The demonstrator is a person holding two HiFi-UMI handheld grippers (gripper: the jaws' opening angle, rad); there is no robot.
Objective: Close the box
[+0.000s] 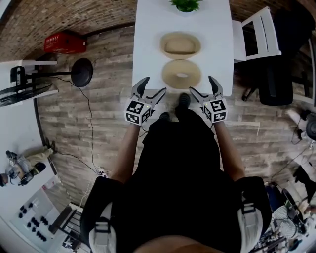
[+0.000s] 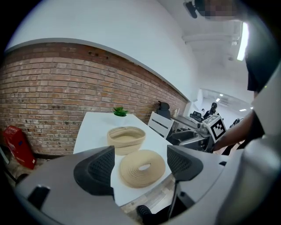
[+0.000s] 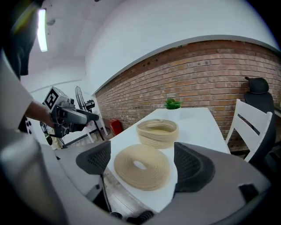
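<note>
A potted plant (image 1: pixel 185 5) sits at top centre, a white chair (image 1: pixel 256 34) at upper right and a red container (image 1: pixel 64 42) on the floor at upper left. The woven box (image 1: pixel 180 45) stands open in the upper middle, its round lid (image 1: pixel 181 74) lying flat just below it. The left tool (image 1: pixel 152 89) and right tool (image 1: pixel 203 89) hover at the near edge, flanking the lid, jaws spread and pinching nothing. The white surface (image 1: pixel 148 49) stands on plank flooring by a brick wall (image 2: pixel 52 88).
</note>
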